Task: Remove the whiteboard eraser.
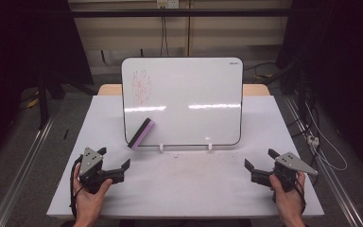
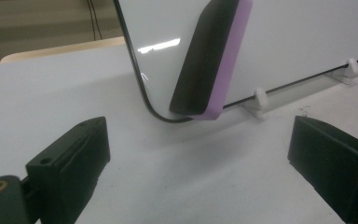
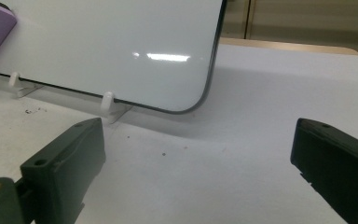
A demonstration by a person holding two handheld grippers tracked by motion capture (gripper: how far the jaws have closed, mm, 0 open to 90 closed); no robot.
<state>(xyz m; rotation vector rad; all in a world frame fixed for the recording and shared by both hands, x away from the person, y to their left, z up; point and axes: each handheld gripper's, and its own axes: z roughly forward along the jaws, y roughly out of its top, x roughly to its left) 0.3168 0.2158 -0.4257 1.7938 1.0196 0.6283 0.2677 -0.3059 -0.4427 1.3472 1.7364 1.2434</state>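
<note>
Your left gripper (image 1: 116, 163) and right gripper (image 1: 260, 164) hover near the table's (image 1: 184, 189) front corners, jaws apart, holding nothing; the eraser (image 1: 140, 134) clings to the whiteboard's (image 1: 189, 94) lower left corner; a hard grab could topple the propped board.

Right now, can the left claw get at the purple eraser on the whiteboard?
Probably yes: the left claw is open, and bare table lies between it and the eraser stuck at the whiteboard's lower left corner.
</note>
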